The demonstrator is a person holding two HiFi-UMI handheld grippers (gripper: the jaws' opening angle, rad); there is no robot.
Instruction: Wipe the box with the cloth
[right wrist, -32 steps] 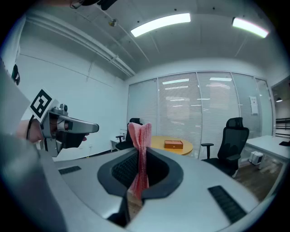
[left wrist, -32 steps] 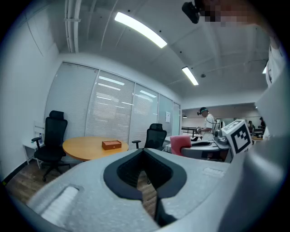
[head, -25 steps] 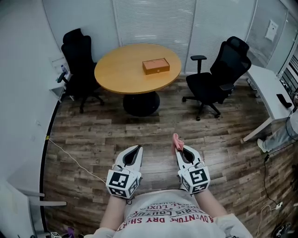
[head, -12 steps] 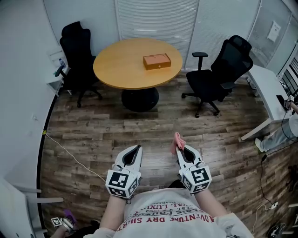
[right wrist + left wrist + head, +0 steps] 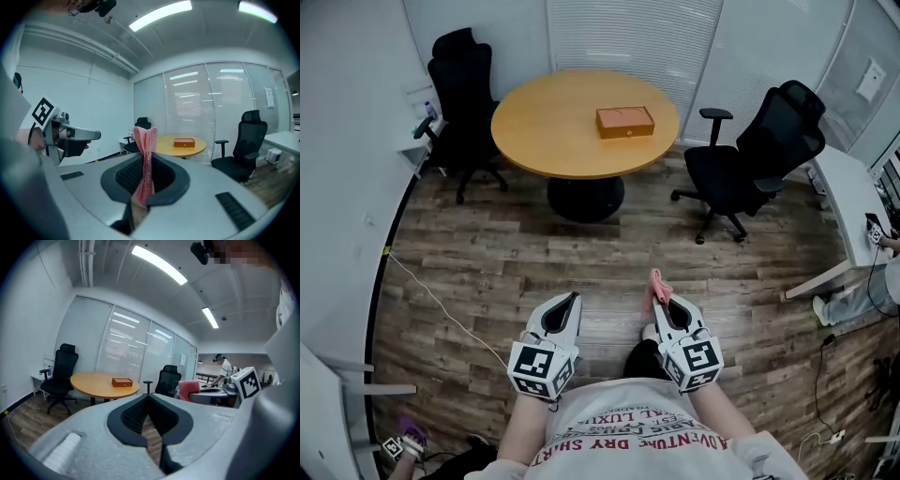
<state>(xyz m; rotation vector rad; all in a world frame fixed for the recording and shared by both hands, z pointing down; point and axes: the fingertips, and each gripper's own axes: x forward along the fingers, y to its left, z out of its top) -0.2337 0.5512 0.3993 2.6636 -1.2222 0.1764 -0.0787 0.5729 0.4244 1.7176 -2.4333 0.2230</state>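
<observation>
Approach step. Right gripper (image 5: 664, 305) pinches the pink cloth (image 5: 657, 284); left gripper (image 5: 570, 300) has its jaws together, empty. Box (image 5: 625, 121) sits far off on the round table (image 5: 534, 131). Next move likely: walk closer, lay cloth on lid.

Office meeting room, as I stand in it: round wooden table (image 5: 546, 141); black swivel chair (image 5: 464, 94) either side; slatted window blinds (image 5: 628, 36); white desk (image 5: 848, 192); plank floor (image 5: 487, 272); ceiling strip lights (image 5: 158, 264).
</observation>
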